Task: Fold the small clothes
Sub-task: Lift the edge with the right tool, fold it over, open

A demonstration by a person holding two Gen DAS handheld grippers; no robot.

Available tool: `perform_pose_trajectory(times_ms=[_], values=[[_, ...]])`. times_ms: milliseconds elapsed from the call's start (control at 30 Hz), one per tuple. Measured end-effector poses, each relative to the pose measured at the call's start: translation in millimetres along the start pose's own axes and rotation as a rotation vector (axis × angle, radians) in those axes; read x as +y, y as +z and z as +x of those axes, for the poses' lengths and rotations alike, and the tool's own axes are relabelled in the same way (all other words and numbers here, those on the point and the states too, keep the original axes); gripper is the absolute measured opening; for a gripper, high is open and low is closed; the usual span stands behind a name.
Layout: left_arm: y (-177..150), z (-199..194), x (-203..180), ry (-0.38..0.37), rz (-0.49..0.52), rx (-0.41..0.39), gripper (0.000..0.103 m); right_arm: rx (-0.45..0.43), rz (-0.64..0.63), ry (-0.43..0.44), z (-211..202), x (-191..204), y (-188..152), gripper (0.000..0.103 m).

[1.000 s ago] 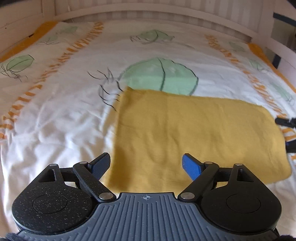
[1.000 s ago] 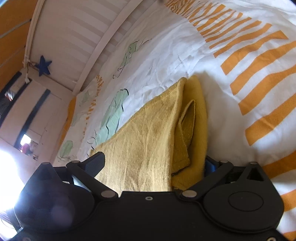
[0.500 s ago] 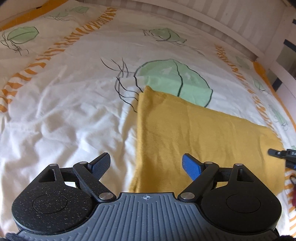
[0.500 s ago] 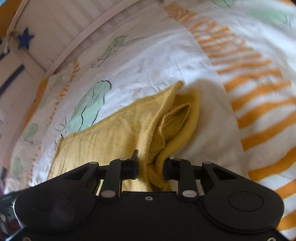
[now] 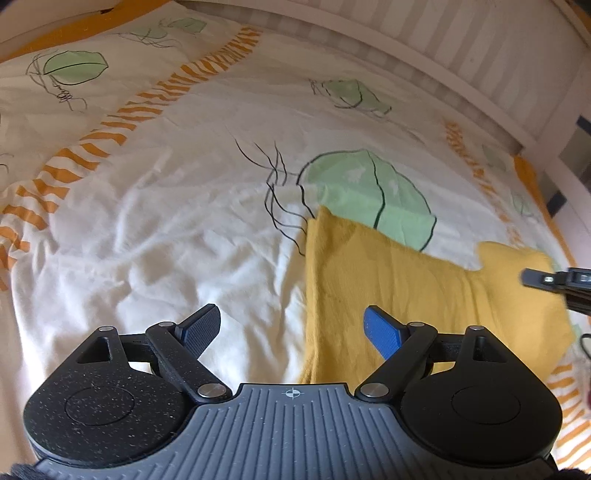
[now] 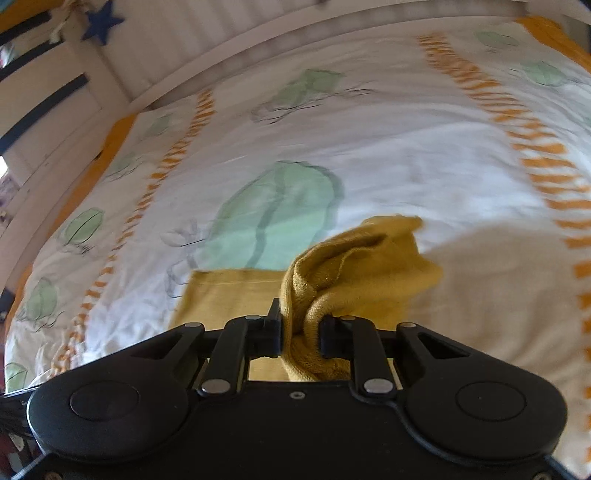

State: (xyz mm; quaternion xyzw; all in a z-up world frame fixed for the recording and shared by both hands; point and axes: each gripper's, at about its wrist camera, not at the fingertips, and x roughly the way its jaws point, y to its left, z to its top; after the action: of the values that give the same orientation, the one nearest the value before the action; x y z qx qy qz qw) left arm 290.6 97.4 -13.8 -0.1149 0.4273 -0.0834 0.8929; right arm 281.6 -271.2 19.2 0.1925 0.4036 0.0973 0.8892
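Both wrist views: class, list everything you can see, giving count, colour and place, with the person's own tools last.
yellow garment: one, mustard yellow, on the duvet; one end lifted and bunched.
duvet: one, white with green leaf prints and orange striped bands, covering the bed.
bed rail: one, white, along the far edge.
star: one, dark blue, hanging top left in the right wrist view.
left gripper: one, blue pads, open, above the garment's near edge.
right gripper: one, black, just closed on the garment's bunched end.

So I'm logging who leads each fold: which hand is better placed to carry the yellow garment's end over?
Right. The right gripper has just closed on the yellow garment, bunching its end; the left gripper is open, holding nothing.
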Motion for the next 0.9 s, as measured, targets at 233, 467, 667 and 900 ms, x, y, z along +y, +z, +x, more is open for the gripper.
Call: perform_pose_trajectory(times_ms=[233, 467, 667, 900], values=[[8, -9, 17, 0.011, -0.035, -0.013, 0.085, 0.06, -0.04, 0.074, 57, 71, -13, 0.026], [12, -11, 25, 0.028, -0.038, -0.018, 0.085, 0.142, -0.111, 0.062, 105, 122, -39, 0.027], [13, -10, 27, 0.029, -0.04, -0.018, 0.085, 0.147, -0.049, 0.13, 116, 123, -44, 0.041], [13, -7, 31, 0.03, -0.053, -0.009, 0.085, 0.06, -0.065, 0.214, 81, 113, -32, 0.054]])
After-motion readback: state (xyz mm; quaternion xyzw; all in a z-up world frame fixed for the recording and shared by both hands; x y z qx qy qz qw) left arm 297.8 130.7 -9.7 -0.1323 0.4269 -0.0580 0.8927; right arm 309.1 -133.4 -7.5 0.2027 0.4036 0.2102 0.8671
